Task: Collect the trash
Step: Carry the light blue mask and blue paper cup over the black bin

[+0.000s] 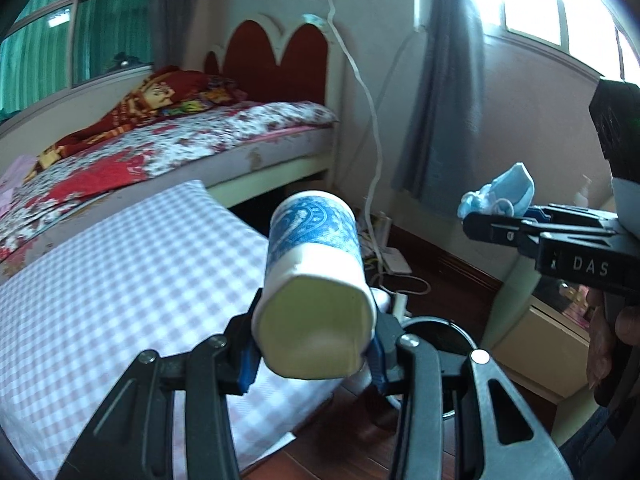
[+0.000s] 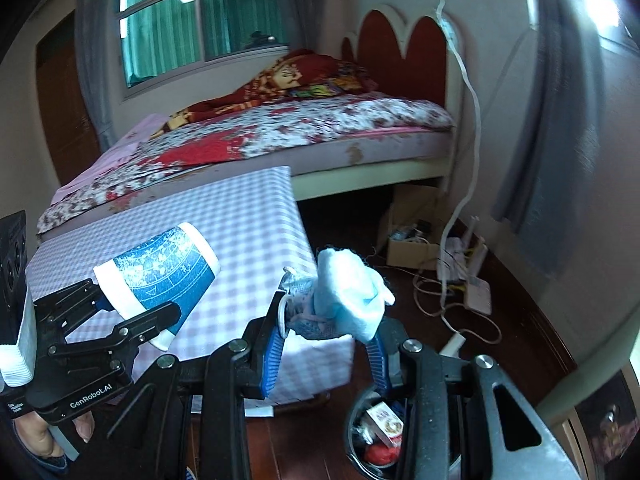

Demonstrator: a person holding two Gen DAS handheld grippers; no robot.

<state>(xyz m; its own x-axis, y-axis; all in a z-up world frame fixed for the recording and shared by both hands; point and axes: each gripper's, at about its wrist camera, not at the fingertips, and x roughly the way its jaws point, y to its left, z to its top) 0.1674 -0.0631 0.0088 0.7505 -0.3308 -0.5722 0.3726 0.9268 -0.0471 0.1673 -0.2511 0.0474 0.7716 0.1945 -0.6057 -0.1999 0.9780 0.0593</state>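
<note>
My left gripper [image 1: 312,354] is shut on a white and blue paper cup [image 1: 316,280], squeezing its rim, held in the air past the corner of the checked table [image 1: 120,288]. The cup also shows in the right wrist view [image 2: 160,276]. My right gripper [image 2: 328,340] is shut on a crumpled light blue face mask [image 2: 344,296], also held in the air; the mask shows at the right of the left wrist view [image 1: 500,196]. A round black trash bin [image 2: 380,436] with trash inside stands on the floor just below both grippers; its rim shows behind the left fingers [image 1: 440,332].
A bed [image 2: 280,136] with a flowered sheet stands behind the table. On the wooden floor lie a cardboard box [image 2: 408,224], a power strip [image 2: 478,292] and tangled cables. A grey curtain [image 1: 444,80] hangs at the right wall.
</note>
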